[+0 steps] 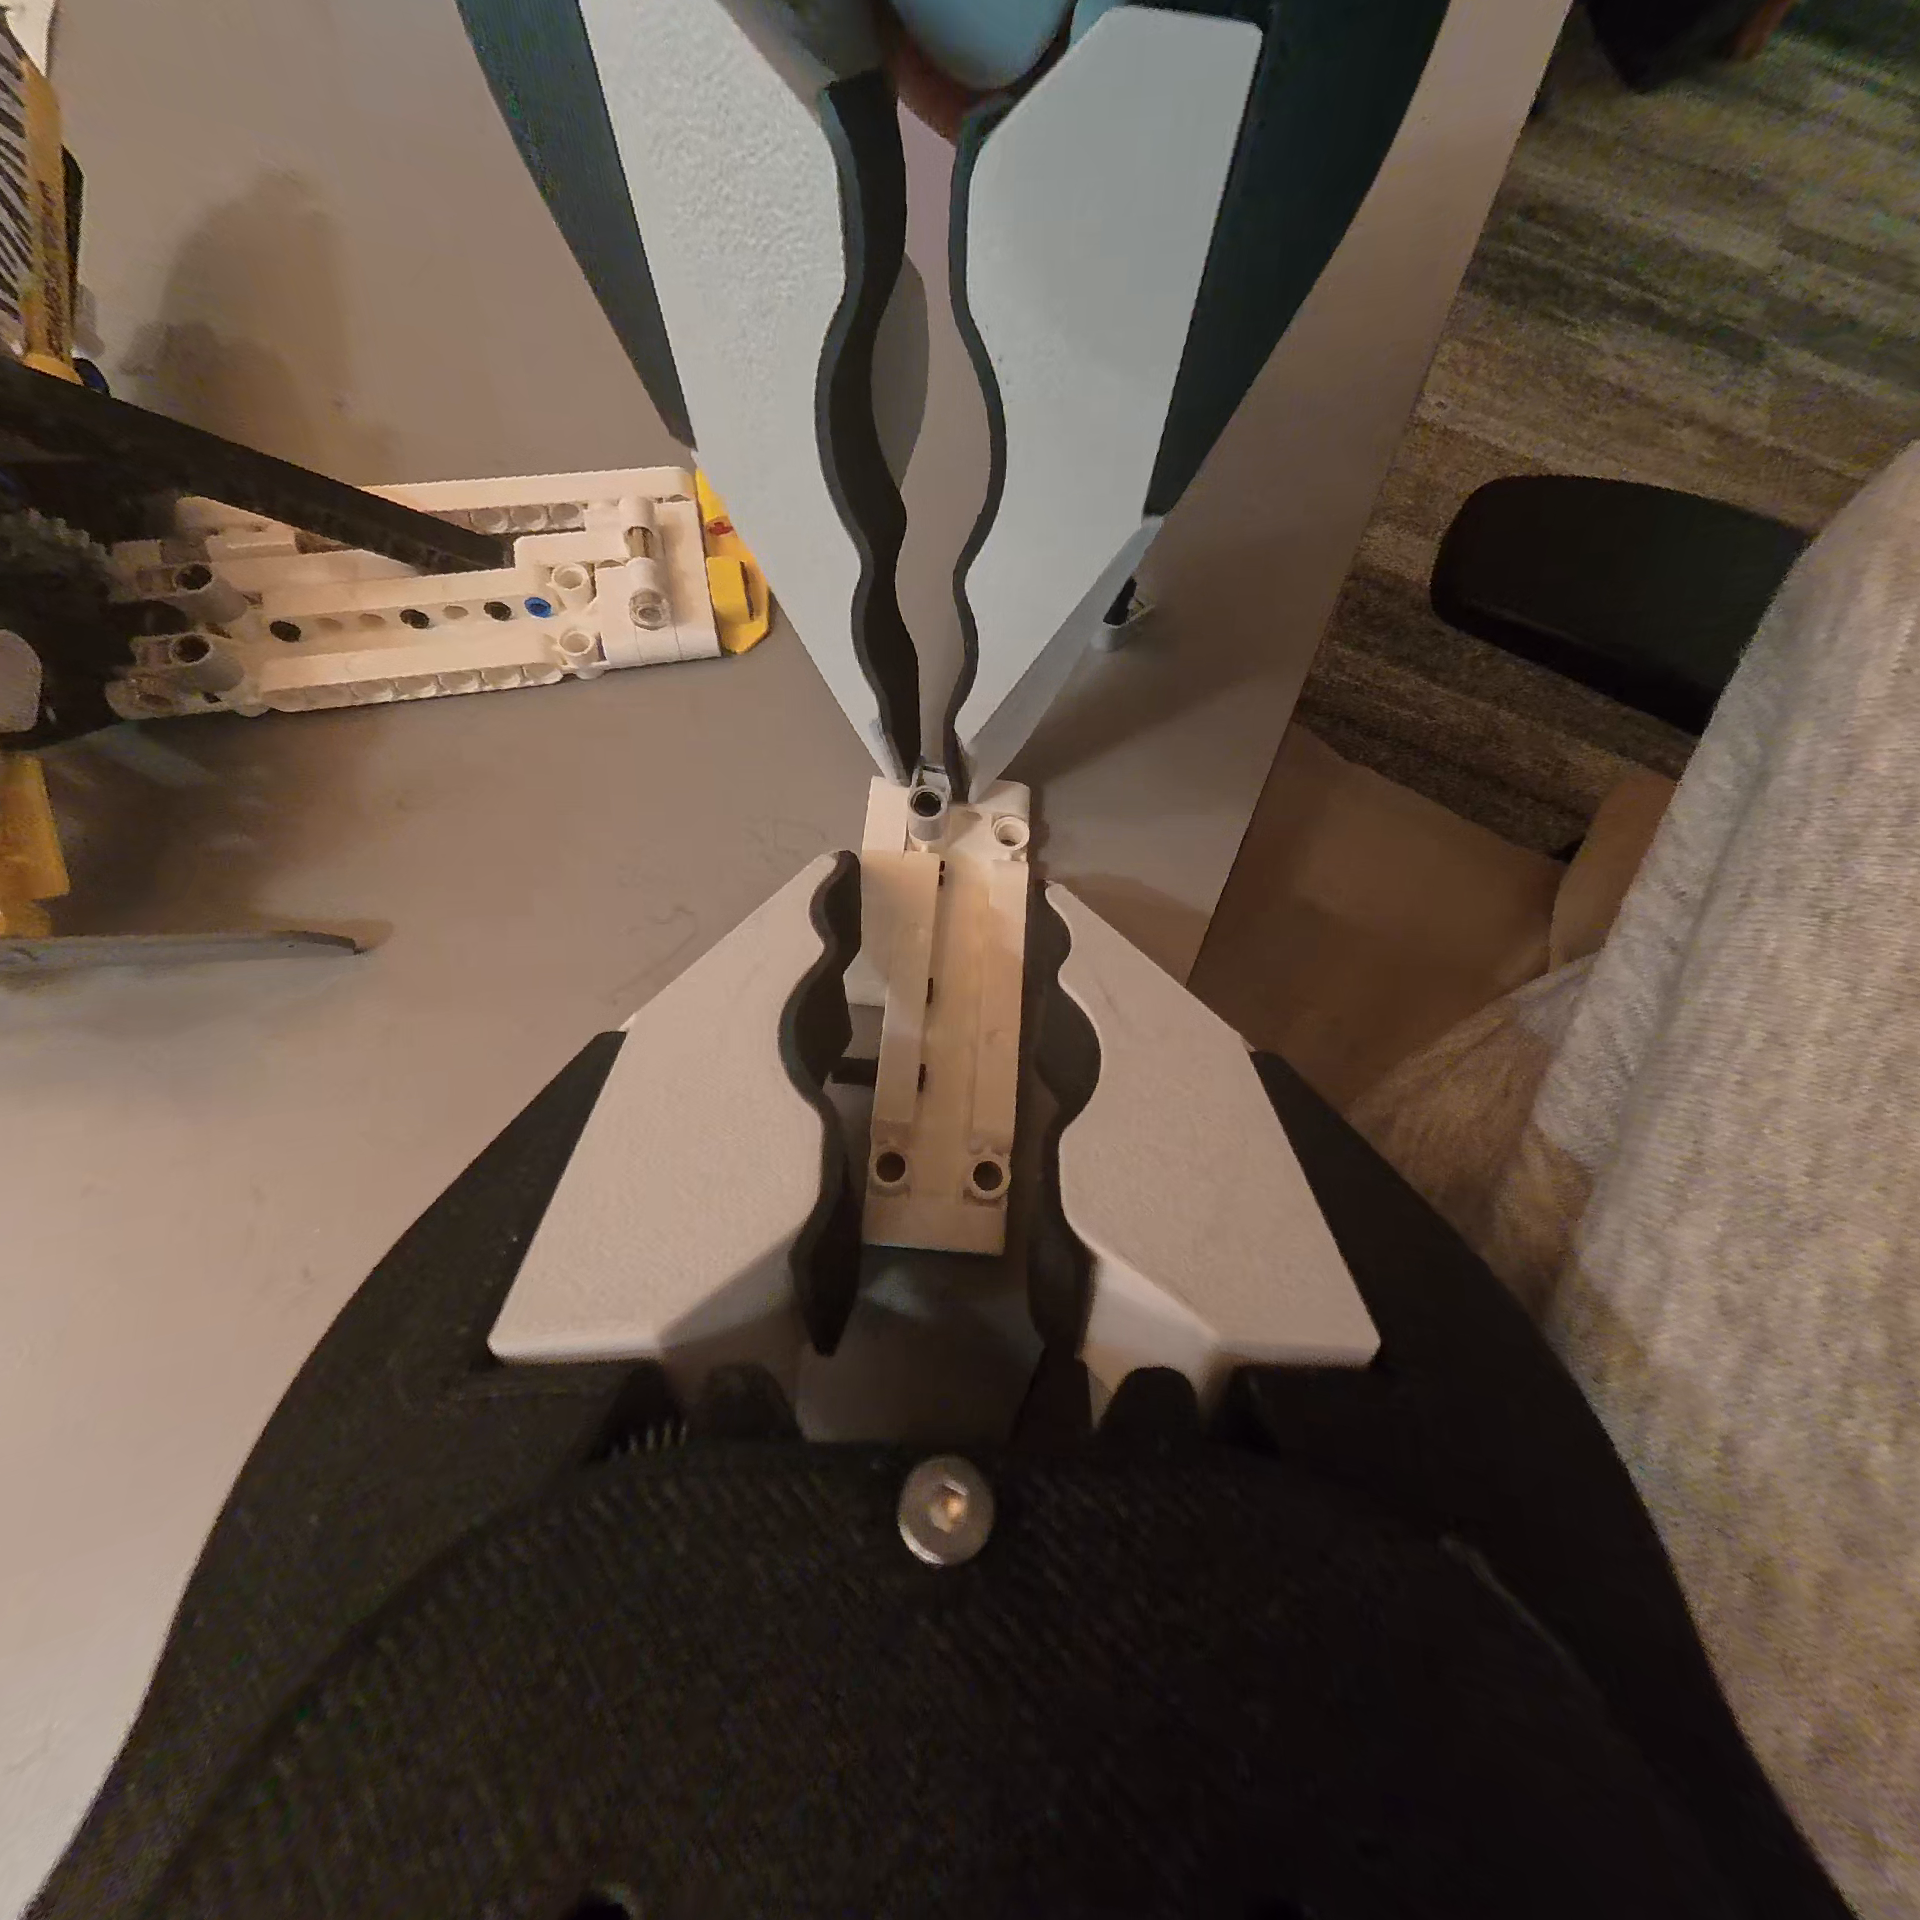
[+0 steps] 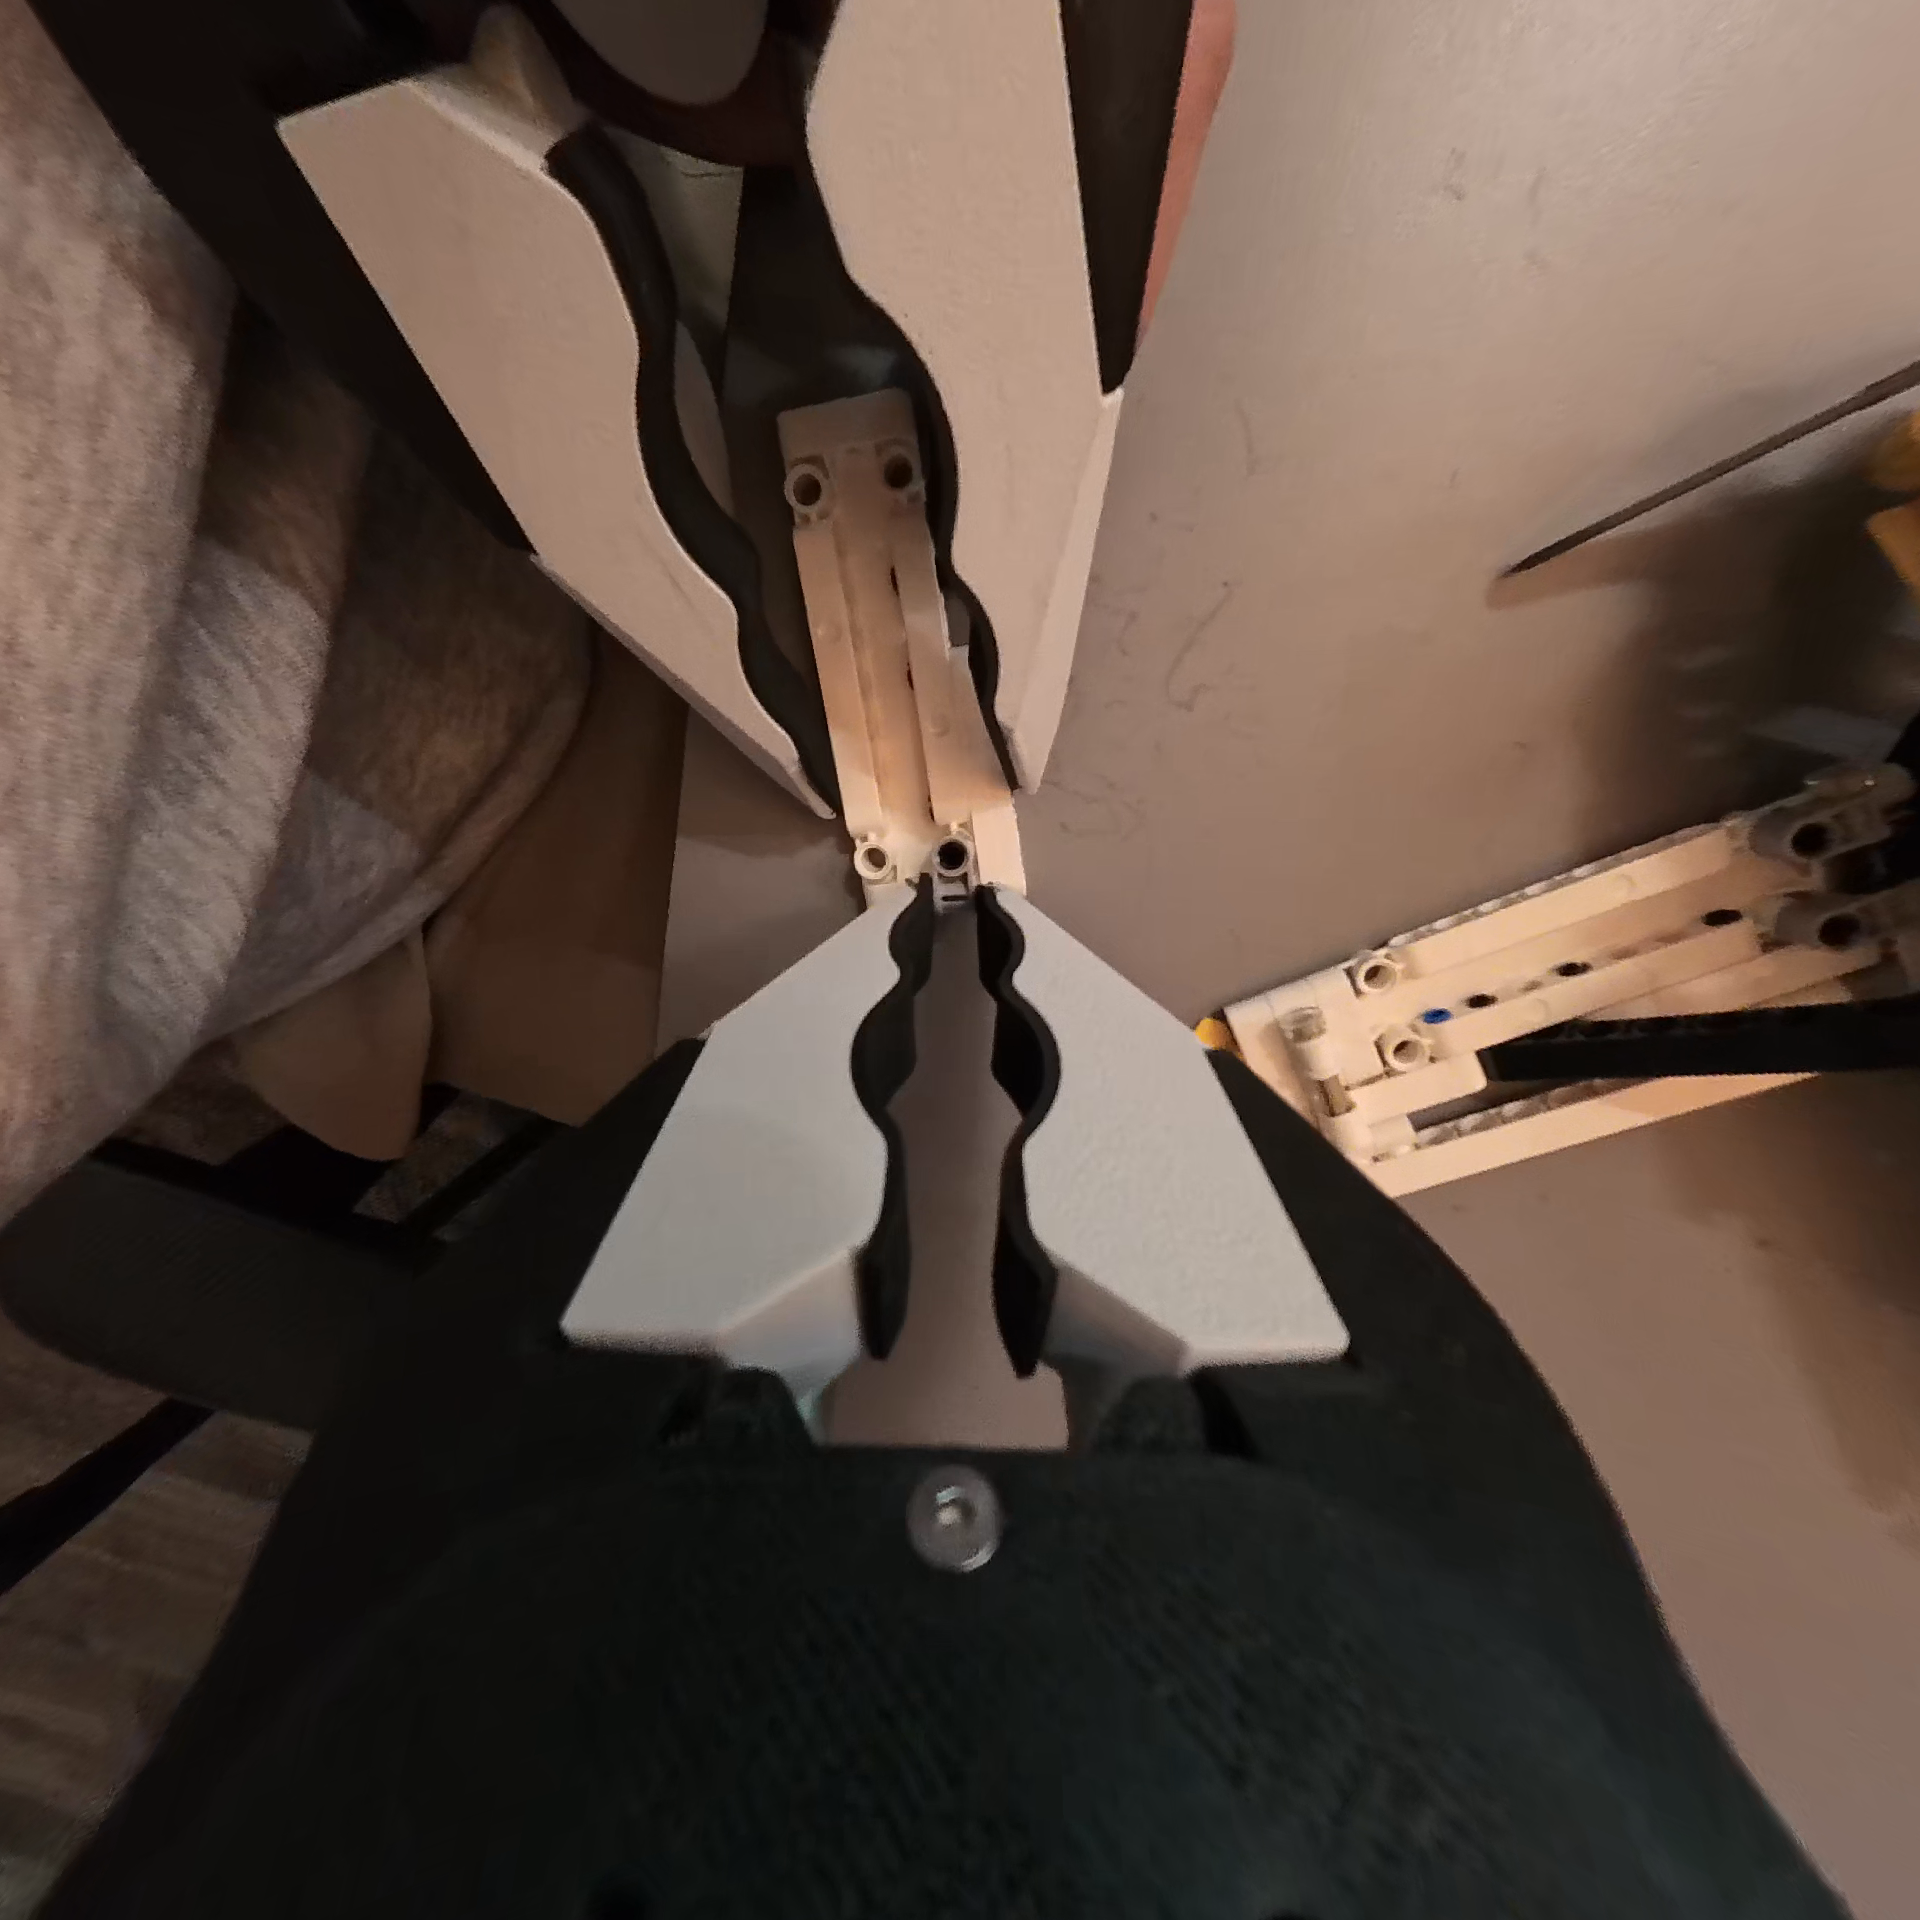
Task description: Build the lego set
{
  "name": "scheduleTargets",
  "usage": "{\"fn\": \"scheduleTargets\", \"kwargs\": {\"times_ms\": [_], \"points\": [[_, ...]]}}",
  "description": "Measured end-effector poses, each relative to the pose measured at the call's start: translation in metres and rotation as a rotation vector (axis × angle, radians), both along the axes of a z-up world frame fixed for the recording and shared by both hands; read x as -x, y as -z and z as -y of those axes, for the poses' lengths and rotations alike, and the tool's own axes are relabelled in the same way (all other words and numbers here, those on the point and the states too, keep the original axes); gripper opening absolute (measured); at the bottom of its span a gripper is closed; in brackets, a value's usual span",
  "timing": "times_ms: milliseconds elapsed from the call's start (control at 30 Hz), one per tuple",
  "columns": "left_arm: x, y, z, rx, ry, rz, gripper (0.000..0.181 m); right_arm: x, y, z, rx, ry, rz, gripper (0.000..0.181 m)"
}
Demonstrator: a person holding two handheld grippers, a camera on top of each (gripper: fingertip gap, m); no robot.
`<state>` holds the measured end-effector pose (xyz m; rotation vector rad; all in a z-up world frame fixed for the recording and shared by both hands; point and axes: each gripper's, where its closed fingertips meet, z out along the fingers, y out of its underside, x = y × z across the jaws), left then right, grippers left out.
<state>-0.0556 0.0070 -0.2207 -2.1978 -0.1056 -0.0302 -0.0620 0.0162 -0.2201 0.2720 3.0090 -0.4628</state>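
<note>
My left gripper (image 1: pixel 945 883) is shut on a white lego assembly (image 1: pixel 945 1039) of long beams, held lengthwise between its jaws above the table's edge. My right gripper (image 1: pixel 940 764) comes in from the opposite side. Its tips are pinched on a small grey connector piece (image 1: pixel 928 805) at the far end of the assembly. In the right wrist view, my right gripper (image 2: pixel 948 902) grips the same connector (image 2: pixel 951 862) against the end of the assembly (image 2: pixel 894 644), which the left gripper (image 2: pixel 920 795) holds from above.
A larger white lego build (image 1: pixel 416 613) lies on the grey table (image 1: pixel 520 883), with a black beam (image 1: pixel 260 488) across it and yellow parts (image 1: pixel 732 582) at its end. It also shows in the right wrist view (image 2: pixel 1507 1039). A person's grey clothing (image 1: pixel 1714 1039) is beside the table edge. Left and right tips are no more than a few centimetres apart.
</note>
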Motion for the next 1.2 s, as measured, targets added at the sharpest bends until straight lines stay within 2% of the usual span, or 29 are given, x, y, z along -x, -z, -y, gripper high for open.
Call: {"fn": "scheduleTargets", "kwargs": {"times_ms": [333, 733, 1133, 1200], "points": [[-0.0004, -0.0001, 0.0001, 0.000, 0.004, -0.001, 0.030, -0.0009, -0.0003, 0.0000, -0.015, -0.100, 0.041, 0.006], [-0.0007, -0.0001, 0.0002, -0.001, 0.007, 0.002, 0.030, -0.0007, -0.0002, 0.0007, -0.053, -0.201, -0.021, 0.006], [0.0002, 0.0002, 0.0003, 0.000, 0.000, 0.000, 0.031, -0.0004, -0.0004, 0.0011, -0.022, -0.114, -0.002, 0.007], [0.0002, 0.0003, 0.0004, 0.000, 0.000, 0.001, 0.030, -0.0021, -0.0021, -0.0018, -0.018, -0.094, -0.009, 0.012]]}}
